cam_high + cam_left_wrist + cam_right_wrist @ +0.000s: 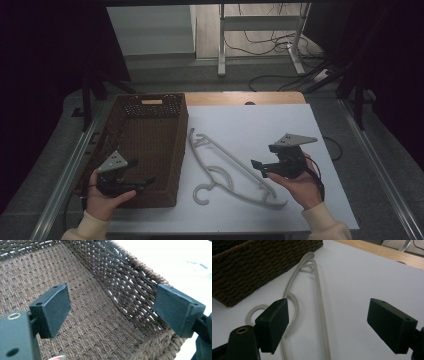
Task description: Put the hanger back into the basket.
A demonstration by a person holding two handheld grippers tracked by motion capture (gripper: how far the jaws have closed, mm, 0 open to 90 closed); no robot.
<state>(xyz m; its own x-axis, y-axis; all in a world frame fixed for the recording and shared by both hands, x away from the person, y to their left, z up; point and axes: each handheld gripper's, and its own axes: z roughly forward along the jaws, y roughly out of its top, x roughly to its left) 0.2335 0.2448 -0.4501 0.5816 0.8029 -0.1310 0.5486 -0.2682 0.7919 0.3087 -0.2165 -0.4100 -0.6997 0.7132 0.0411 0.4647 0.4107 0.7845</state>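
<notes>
Left side: a brown woven basket (150,145) stands on the worktop (280,125), its long axis running away from the person. It appears empty; the left gripper view shows bare weave on its floor and inner wall. The left gripper (137,184) is held over the basket's near end, above the near rim. Its fingers (52,307) stand wide apart with nothing between them.

Centre: a pale plastic hanger (225,170) lies flat on the white sheet just beside the basket's right wall, not touching it as far as can be judged. There may be two hangers overlapped; the curved arms and hook (201,195) cross one another and the count cannot be settled. The hook end lies nearest the person.

Right side: the right gripper (257,167) is held above the worktop just to the right of the hanger, pointing toward it. Its fingers (274,322) are also spread wide and hold nothing; in the right gripper view the hanger's straight bar (322,315) runs up between them.

Assessment: the work in hand appears to be the approach to pick up the hanger, presumably for placing in the basket. No grasp made yet. The next move calls for lowering the right gripper so one finger passes each side of the thin bar, then closing firmly; the bar is slim and lies flat, so a shallow or skewed closure could slip off.
</notes>
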